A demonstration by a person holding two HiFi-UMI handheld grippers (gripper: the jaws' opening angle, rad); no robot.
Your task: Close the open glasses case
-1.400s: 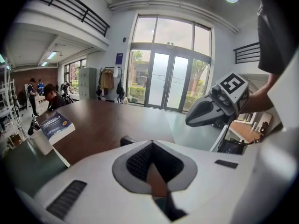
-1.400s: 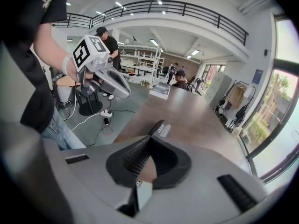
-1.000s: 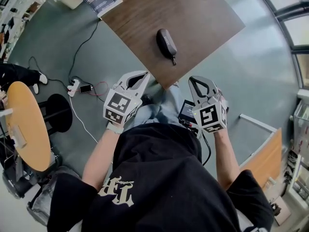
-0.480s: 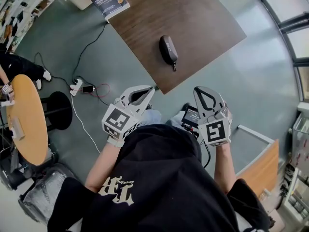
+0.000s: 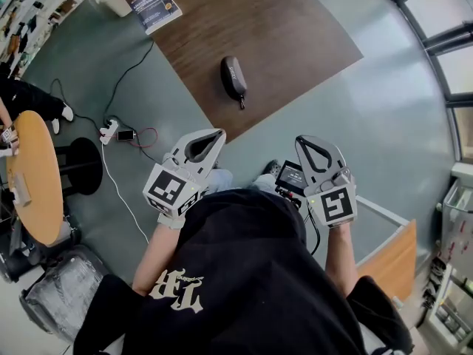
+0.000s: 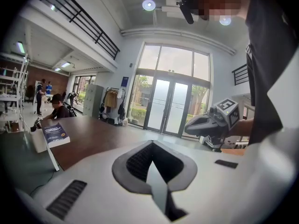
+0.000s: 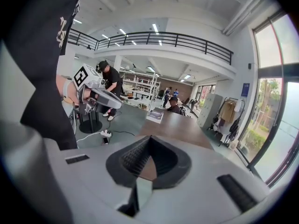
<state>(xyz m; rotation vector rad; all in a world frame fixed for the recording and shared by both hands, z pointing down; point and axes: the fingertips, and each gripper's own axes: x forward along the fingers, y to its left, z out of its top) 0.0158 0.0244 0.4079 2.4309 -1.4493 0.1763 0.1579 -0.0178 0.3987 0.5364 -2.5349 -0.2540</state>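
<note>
1. The person holds both grippers in front of the black shirt [image 5: 244, 272], in the lower middle of the head view, with bent elbows and bare forearms running back along the torso.
2. The left gripper [image 5: 219, 133] points toward the upper right of the frame, its marker cube turned up and to the left. Its own view shows the jaws drawn together tip to tip, with nothing between them (only the hollow loop of their ribbed inner faces).
3. The right gripper [image 5: 301, 140] points up and slightly left, its marker cube nearest the wrist. Its jaws likewise meet at the tips and hold nothing.
4. The two grippers are apart from each other, and both are well short of the brown table [image 5: 295, 35].
5. The glasses case [image 5: 233, 78] lies on that table near its lower corner, upper centre of the frame. It is a dark oval that looks shut from above, a small pull hanging off its near end.
6. A book [image 5: 155, 6] lies at the table's upper left corner.
7. A white power strip [image 5: 109, 130] and its cables lie on the grey floor at left.
</note>
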